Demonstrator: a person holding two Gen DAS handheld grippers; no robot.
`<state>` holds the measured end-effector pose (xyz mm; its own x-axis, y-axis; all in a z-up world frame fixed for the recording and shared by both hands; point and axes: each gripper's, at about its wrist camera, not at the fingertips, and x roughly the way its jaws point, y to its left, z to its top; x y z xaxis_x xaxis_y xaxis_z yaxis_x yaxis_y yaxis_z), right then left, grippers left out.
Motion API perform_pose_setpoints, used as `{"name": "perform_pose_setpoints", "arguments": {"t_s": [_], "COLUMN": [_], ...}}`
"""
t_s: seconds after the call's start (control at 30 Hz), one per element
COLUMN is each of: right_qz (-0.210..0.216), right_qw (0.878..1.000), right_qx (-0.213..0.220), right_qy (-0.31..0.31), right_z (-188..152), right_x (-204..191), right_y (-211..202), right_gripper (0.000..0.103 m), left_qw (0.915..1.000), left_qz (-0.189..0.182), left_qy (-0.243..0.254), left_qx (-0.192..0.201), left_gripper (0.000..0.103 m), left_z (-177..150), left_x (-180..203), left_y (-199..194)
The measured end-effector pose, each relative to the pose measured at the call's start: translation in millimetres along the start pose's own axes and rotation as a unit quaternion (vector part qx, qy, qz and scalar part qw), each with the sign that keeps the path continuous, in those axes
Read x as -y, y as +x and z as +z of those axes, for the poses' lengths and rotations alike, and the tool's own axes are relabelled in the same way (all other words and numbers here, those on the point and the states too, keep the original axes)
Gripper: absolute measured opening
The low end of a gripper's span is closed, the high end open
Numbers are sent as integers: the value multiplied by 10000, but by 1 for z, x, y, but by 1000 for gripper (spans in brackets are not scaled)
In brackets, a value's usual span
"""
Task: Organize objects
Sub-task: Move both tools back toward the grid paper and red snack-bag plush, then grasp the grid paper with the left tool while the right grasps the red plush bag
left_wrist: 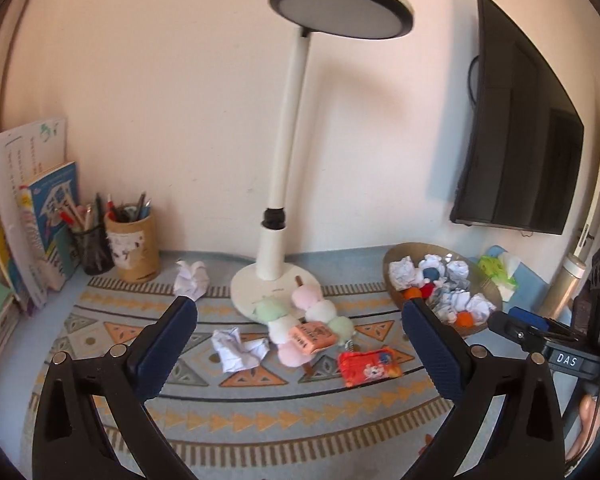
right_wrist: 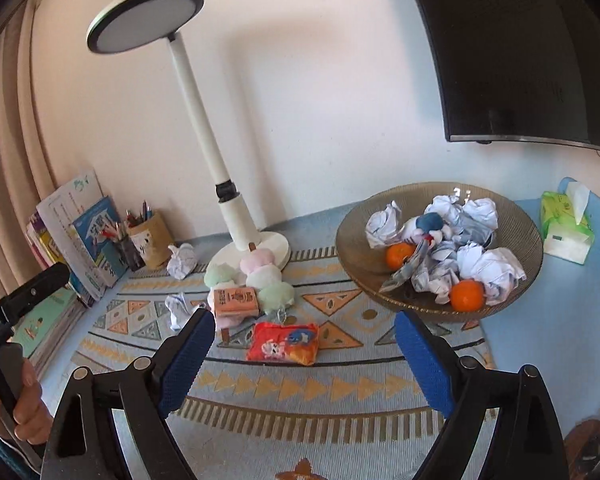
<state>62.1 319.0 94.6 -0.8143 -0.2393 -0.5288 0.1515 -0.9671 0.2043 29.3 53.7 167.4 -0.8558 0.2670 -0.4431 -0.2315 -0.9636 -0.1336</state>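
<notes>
- Left tongs (left_wrist: pixel 300 312) spread wide, nothing between the pads; crumpled paper ball (left_wrist: pixel 239 349) lies on the desk mat (left_wrist: pixel 260 412) just ahead, slightly left of centre.
- Right tongs (right_wrist: pixel 304 330) also spread and empty; red snack pouch (right_wrist: pixel 283 343) sits straight ahead between the tips, long axis crosswise.
- Glass bowl (right_wrist: pixel 532 236) with paper wads and oranges lies right of both; right tongs nearer.
- Readable: "DAS" on the other handle, left view; other print too small.

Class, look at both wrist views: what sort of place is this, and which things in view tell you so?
Most likely a home study desk against a wall. A white desk lamp stands at the back, pen holders full of pens and pencils sit beside upright books, and a dark screen is mounted on the wall.
</notes>
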Motion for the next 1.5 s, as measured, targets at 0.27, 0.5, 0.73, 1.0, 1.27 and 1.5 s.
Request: {"name": "perform_pose_setpoints", "arguments": {"t_s": [0.27,0.5,0.73,1.0,1.27,1.5], "right_qz": [-135,-490,-474,544,501,1221], "right_qw": [9982,9952,9940,9890,9850,9675], "right_qx": [-580,-687,-760,-1313,-1651,-2209], "right_qy": [-106,-503,-628,-408,-78,-164], "right_z": [-55,-60,-61,-20,2,-21], "right_x": [1,-14,-17,-8,12,-17], "right_y": [50,58,60,77,158,161], "right_gripper": [92,102,102,103,103,95], "left_qw": [9912,9903,9920,9865,9803,9739], "left_qz": [681,691,759,311,327,-74], "left_qy": [-690,-737,-371,-313,-450,-794], "left_qx": [-902,-953,-933,-1574,-1896,-2123], "left_gripper": [102,102,102,102,92,59], "left_z": [-94,-103,-103,-87,-46,-58], "left_x": [-75,-74,-60,-65,-77,-79], "left_y": [49,50,49,69,154,191]}}
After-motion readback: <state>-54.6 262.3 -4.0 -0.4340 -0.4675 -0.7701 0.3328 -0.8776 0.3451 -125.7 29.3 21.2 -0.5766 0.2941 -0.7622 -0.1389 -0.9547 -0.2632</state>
